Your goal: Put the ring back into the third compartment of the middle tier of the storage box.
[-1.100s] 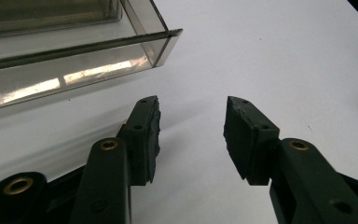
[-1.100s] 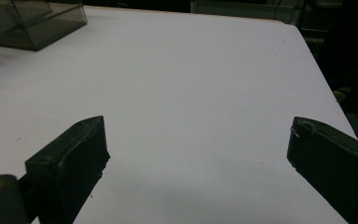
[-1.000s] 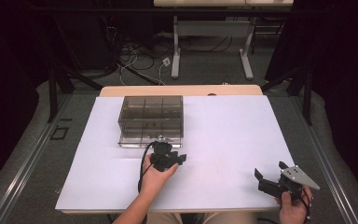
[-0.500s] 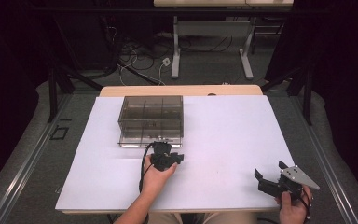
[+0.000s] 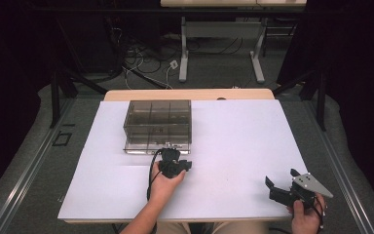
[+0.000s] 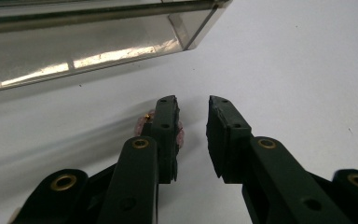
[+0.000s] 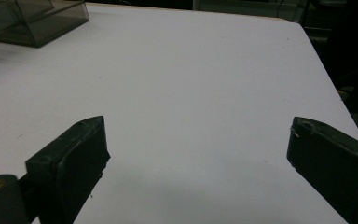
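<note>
Left gripper point(image 6: 192, 109), jaws slightly spread, beside a small pinkish item point(image 6: 145, 123) near the clear box point(image 5: 158, 124); next, centre and close; right gripper point(image 5: 283, 187) idle, jaws wide.

The box point(image 6: 88, 42) ahead of the left gripper point(image 6: 192, 114) looked like glossy smoky clear plastic. The gripper's jaws were matt black plastic with brass-coloured rivets. The table point(image 7: 205, 70) under the right gripper point(image 7: 198, 154) was smooth, matt white.
</note>
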A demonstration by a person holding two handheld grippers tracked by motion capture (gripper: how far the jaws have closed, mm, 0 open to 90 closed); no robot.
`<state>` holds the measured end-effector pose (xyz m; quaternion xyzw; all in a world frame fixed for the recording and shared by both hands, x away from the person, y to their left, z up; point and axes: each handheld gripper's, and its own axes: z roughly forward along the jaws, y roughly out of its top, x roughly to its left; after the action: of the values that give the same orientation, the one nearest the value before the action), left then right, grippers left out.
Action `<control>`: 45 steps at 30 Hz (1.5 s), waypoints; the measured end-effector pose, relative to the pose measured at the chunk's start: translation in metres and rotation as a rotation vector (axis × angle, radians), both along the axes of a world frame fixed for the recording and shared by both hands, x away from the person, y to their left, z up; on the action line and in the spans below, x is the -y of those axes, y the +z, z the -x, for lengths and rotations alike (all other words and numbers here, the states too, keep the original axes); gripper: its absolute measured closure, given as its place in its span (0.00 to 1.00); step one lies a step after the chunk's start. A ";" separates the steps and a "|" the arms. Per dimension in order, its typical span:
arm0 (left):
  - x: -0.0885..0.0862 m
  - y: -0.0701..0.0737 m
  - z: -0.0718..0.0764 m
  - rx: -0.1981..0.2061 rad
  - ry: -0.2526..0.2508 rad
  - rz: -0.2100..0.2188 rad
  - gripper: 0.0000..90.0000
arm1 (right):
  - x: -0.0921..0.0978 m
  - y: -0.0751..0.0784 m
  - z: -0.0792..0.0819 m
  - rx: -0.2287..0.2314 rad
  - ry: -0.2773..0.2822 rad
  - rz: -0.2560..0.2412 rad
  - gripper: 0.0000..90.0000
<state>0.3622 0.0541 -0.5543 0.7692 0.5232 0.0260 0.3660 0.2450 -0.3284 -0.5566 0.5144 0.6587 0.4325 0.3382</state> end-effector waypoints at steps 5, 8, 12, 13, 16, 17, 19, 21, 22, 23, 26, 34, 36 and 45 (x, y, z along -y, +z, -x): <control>0.000 0.000 0.000 -0.004 -0.008 -0.012 0.83 | -0.001 -0.001 -0.001 0.019 0.000 -0.009 0.05; 0.000 0.000 0.000 -0.003 -0.008 -0.017 0.86 | 0.000 -0.001 -0.001 0.019 0.001 -0.008 0.05; 0.000 0.000 0.000 0.006 -0.005 -0.024 0.87 | -0.001 -0.002 -0.001 0.018 0.003 -0.007 0.05; 0.000 0.000 0.000 0.004 -0.009 -0.031 0.87 | -0.001 -0.002 -0.002 0.019 0.004 -0.007 0.05; 0.002 0.000 0.000 0.011 -0.007 -0.040 0.89 | -0.001 -0.002 -0.002 0.024 0.005 -0.005 0.05; 0.003 -0.001 0.001 0.023 0.002 -0.047 0.89 | -0.001 -0.002 -0.002 0.020 0.006 -0.009 0.05; 0.002 0.000 0.001 0.019 -0.011 -0.056 0.90 | -0.001 -0.002 -0.002 0.021 0.007 -0.007 0.05; 0.003 0.000 0.001 0.029 -0.010 -0.065 0.91 | 0.000 -0.002 -0.002 0.016 0.004 -0.004 0.05; 0.004 -0.001 0.002 0.038 -0.003 -0.069 0.91 | 0.000 -0.002 -0.002 0.019 0.006 -0.001 0.05; 0.004 0.000 0.002 0.036 -0.008 -0.073 0.92 | 0.000 -0.002 -0.002 0.017 0.002 -0.004 0.05; 0.005 0.000 0.003 0.053 -0.016 -0.100 0.93 | 0.000 -0.002 -0.002 0.016 0.003 -0.001 0.06; 0.005 0.000 0.003 0.059 -0.021 -0.109 0.96 | -0.001 -0.003 -0.002 0.021 0.001 -0.007 0.06; 0.005 0.000 0.003 0.060 -0.019 -0.106 0.96 | 0.000 -0.003 -0.002 0.021 0.003 -0.005 0.06; 0.005 0.000 0.003 0.065 -0.024 -0.112 0.97 | 0.000 -0.002 -0.002 0.020 0.004 -0.005 0.06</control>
<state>0.3594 0.0492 -0.5540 0.7934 0.4994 0.0757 0.3396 0.2471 -0.3283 -0.5591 0.5096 0.6551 0.4401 0.3426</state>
